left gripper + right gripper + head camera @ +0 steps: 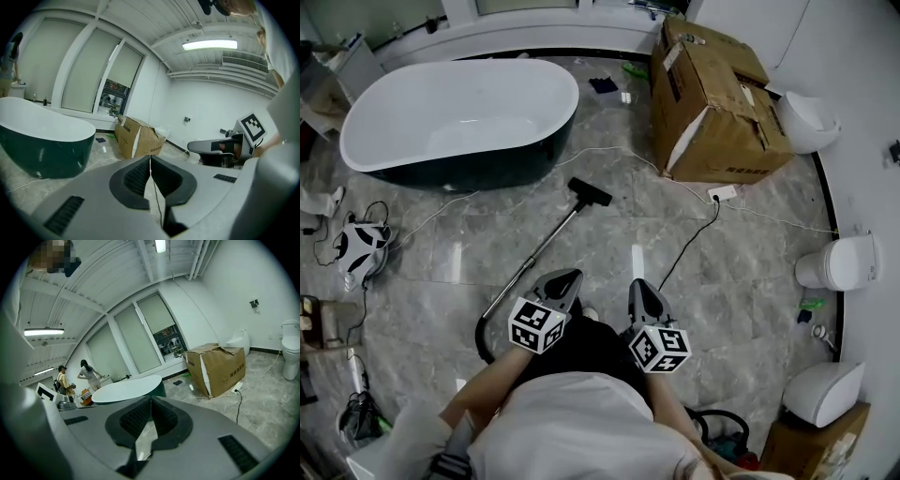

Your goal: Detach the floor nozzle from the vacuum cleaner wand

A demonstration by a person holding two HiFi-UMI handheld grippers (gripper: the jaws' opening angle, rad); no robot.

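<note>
Head view: a vacuum cleaner wand [539, 248] lies on the grey floor [741, 272]. Its black floor nozzle [591, 192] is attached at the far end, near a dark bathtub [459, 122]. The left hand-held gripper [562, 281] and right hand-held gripper [639, 289] hover by the wand's near end, well apart from the nozzle. Left gripper view: jaws fully together, gripping nothing. Right gripper view: likewise closed and empty. This looks like the approach. Next, both should reach forward and open, one bracing the wand, the other taking the nozzle.

Seemingly a bathroom-fittings showroom or test room — freestanding bathtub [459, 117], several toilets [836, 263] by the wall. Marble-look floor [750, 272], big cardboard box [717, 103] — bare industrial ceiling [154, 23].
</note>
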